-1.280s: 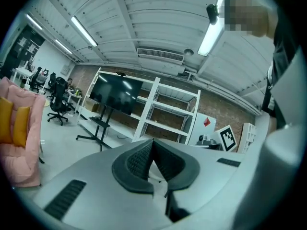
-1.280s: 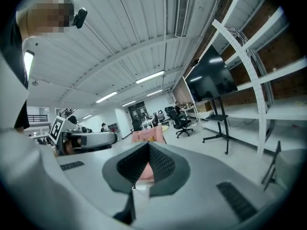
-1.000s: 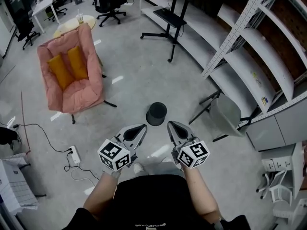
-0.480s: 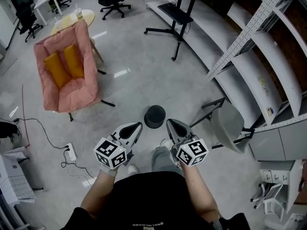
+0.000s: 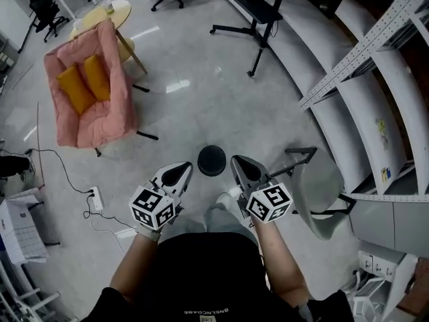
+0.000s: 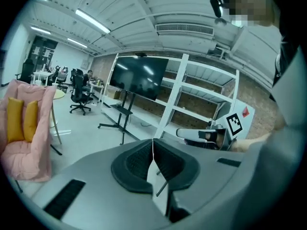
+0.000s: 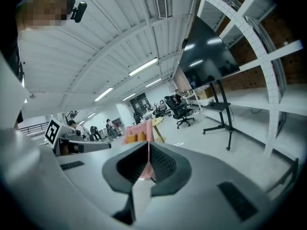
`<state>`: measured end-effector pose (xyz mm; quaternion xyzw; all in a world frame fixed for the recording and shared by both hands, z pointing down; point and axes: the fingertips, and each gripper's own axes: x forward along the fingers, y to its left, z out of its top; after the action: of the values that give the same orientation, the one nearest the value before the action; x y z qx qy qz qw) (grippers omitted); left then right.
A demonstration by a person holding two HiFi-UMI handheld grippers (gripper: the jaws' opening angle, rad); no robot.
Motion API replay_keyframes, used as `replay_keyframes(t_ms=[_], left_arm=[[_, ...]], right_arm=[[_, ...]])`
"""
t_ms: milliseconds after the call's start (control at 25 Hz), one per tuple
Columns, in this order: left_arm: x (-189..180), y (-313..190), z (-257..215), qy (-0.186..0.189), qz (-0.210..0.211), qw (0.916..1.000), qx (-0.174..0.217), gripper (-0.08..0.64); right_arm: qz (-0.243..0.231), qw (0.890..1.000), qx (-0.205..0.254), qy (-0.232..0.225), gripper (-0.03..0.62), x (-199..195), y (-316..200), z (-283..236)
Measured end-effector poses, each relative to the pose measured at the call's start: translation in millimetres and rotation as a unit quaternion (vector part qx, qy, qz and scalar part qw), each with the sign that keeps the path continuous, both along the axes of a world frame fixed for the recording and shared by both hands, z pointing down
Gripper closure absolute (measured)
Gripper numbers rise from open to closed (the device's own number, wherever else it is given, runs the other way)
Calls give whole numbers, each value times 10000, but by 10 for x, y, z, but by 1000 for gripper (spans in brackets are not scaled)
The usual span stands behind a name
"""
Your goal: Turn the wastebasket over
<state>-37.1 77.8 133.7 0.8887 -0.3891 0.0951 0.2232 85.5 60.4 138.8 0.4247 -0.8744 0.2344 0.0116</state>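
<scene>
wastebasket (image 5: 212, 160) is sitting on the floor (image 5: 201, 106) just ahead of the left gripper (image 5: 180, 171) and right gripper (image 5: 239, 167); both are hovering with jaws closed, holding nothing.

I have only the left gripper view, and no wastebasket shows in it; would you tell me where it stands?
Observer: The black round wastebasket stands on the grey floor, just ahead of both grippers, between them in the head view.
Operator: Does either gripper touch it?
Observer: No, the left gripper and the right gripper are both apart from it.
Operator: Is the right one holding anything?
Observer: No, its jaws are together with nothing between them.
</scene>
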Motion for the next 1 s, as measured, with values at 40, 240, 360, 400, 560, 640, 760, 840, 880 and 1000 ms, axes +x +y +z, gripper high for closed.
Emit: replay_keyframes(t_ms=[40, 240, 360, 400, 560, 640, 760, 840, 880, 1000], left_arm=[[30, -43, 58, -59, -73, 9999, -77, 545], [91, -170, 374, -229, -250, 9983, -479, 545], [64, -252, 608, -293, -252, 9967, -713, 543], [52, -287, 694, -306, -249, 9961, -788, 543], [52, -443, 1050, -293, -157, 9938, -1060, 543], [73, -508, 1229, -261, -5, 9924, -1199, 541], [37, -577, 1542, -273, 227, 9885, -1470, 519], [-5, -608, 1777, -261, 308, 9846, -1703, 473], [-29, -619, 1898, -249, 330, 9825, -1816, 457], [-90, -692, 2254, -212, 424, 9769, -2082, 412]], right_arm=[[-11, 10000, -49, -13, 580, 64, -53, 36], [42, 9994, -354, -16, 578, 303, -235, 274], [120, 9984, -551, 38, 575, 367, -304, 468], [136, 9979, -632, 58, 571, 375, -322, 548], [187, 9943, -1038, 169, 532, 401, -372, 938], [276, 9914, -1253, 255, 518, 420, -390, 1148], [384, 9856, -1614, 336, 484, 385, -399, 1466], [410, 9809, -1864, 378, 468, 342, -387, 1667], [418, 9786, -1978, 395, 462, 318, -379, 1764], [458, 9723, -2249, 436, 440, 239, -402, 2076]])
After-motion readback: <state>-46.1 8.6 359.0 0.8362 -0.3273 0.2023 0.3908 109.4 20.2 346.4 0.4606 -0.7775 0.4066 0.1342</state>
